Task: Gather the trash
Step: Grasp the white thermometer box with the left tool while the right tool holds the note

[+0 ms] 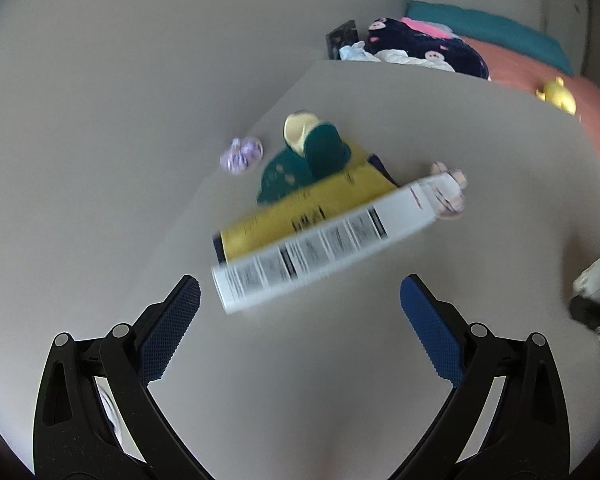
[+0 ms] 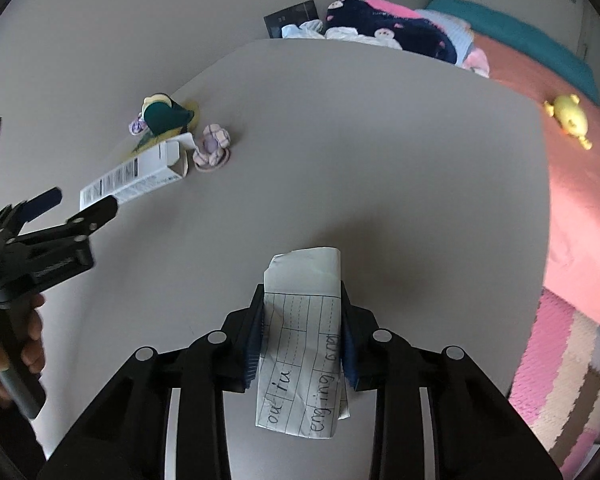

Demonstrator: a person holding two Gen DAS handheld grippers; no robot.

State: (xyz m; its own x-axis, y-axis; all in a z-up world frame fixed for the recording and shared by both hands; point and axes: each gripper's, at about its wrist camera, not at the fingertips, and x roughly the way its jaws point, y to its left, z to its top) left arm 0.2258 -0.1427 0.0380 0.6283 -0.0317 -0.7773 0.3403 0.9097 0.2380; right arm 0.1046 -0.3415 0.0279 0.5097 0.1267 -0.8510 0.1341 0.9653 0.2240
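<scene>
A folded sheet of lined paper with handwriting [image 2: 300,360] sits between the blue pads of my right gripper [image 2: 302,292], which is shut on it just above the grey table [image 2: 380,160]. A long white printed carton [image 1: 332,236] lies on a yellow packet [image 1: 300,208] further along the table. My left gripper [image 1: 300,286] stands open just short of the carton's near end, nothing between its fingers. In the right wrist view the left gripper [image 2: 76,204] comes in from the left, held by a hand [image 2: 32,340], beside the carton [image 2: 140,172].
A teal and yellow sock [image 1: 324,148], a purple scrunchie [image 1: 242,154] and a pink checked one [image 2: 212,148] lie around the carton. Beyond the table's far edge are a pink bed [image 2: 572,184] with a yellow plush toy [image 2: 568,118] and dark bedding [image 2: 380,28]. A pink foam mat [image 2: 552,360] covers the floor at right.
</scene>
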